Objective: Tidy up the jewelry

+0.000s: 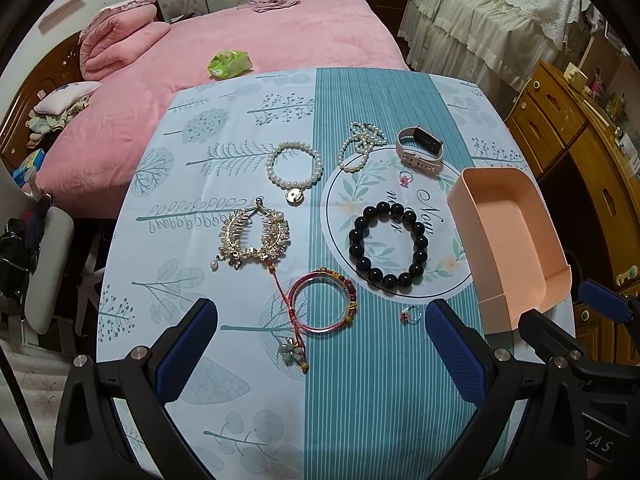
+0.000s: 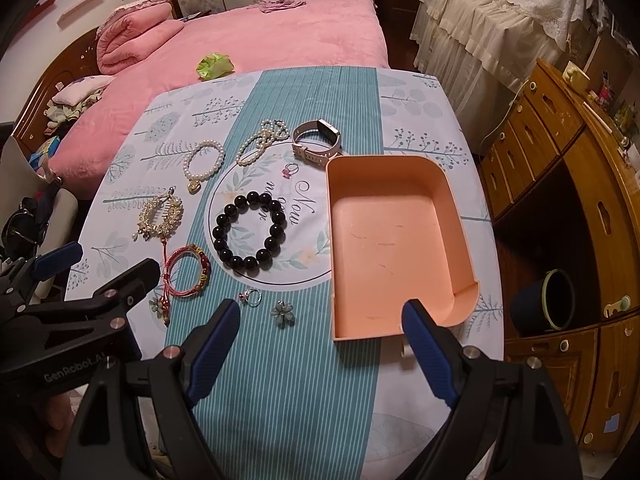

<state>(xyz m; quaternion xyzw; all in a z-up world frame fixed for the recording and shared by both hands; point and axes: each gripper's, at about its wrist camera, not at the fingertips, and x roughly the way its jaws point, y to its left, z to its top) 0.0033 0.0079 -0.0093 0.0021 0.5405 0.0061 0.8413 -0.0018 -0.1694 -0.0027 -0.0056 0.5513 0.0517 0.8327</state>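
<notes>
Jewelry lies spread on a table with a blue patterned cloth [image 1: 240,360]. I see a black bead bracelet [image 1: 387,243], a red cord bangle [image 1: 323,301], a gold hair comb [image 1: 253,237], a pearl bracelet with a charm [image 1: 295,169], a pearl strand [image 1: 361,144], a pink smartwatch [image 1: 420,150] and two small rings [image 1: 411,314]. An empty peach box [image 2: 396,240] stands at the right. My left gripper [image 1: 320,344] is open, above the red bangle. My right gripper [image 2: 320,328] is open at the box's near left corner, over a flower charm [image 2: 282,312].
A pink bed [image 1: 260,48] with a green packet [image 1: 229,63] lies beyond the table. Wooden drawers [image 2: 560,152] stand at the right, with a dark pot [image 2: 554,300] on the floor. A chair [image 1: 48,264] stands at the left.
</notes>
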